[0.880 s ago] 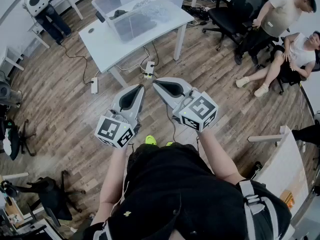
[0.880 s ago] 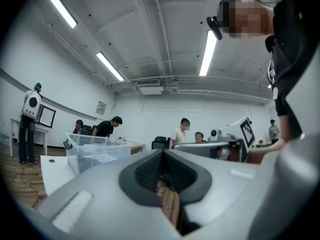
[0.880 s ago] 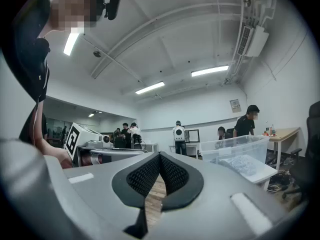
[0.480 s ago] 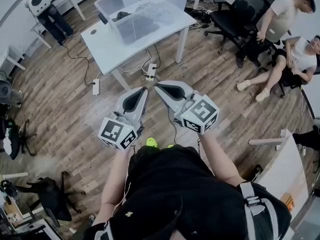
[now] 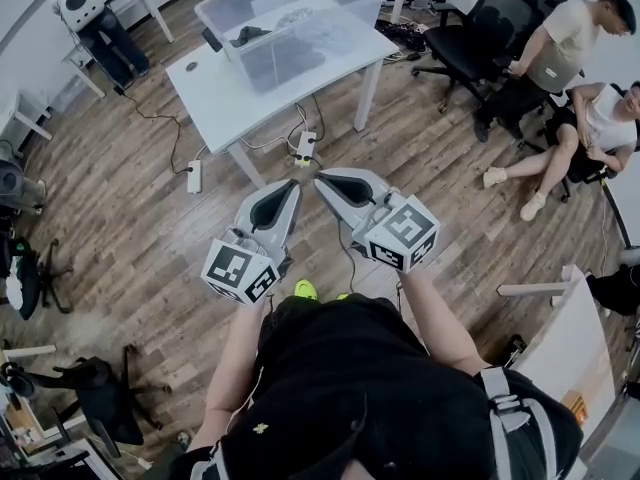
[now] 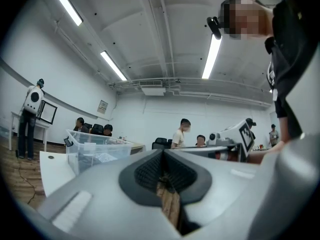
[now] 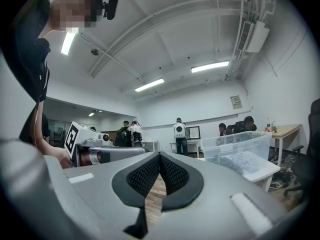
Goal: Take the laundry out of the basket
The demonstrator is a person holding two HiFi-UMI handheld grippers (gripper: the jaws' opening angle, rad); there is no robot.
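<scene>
Head view: basket (image 5: 268, 64) on worktop (image 5: 222, 96), 12 o'clock, laundry (image 5: 318, 34) inside. Left claw (image 5: 291, 184), right claw (image 5: 321, 179): closed, empty. Nothing removed yet.

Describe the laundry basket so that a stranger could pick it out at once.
Find the white table on the wooden floor, at the top of the head view. On its far half stands a big clear plastic basket with clothes heaped inside. It is the only see-through container on that table.
</scene>
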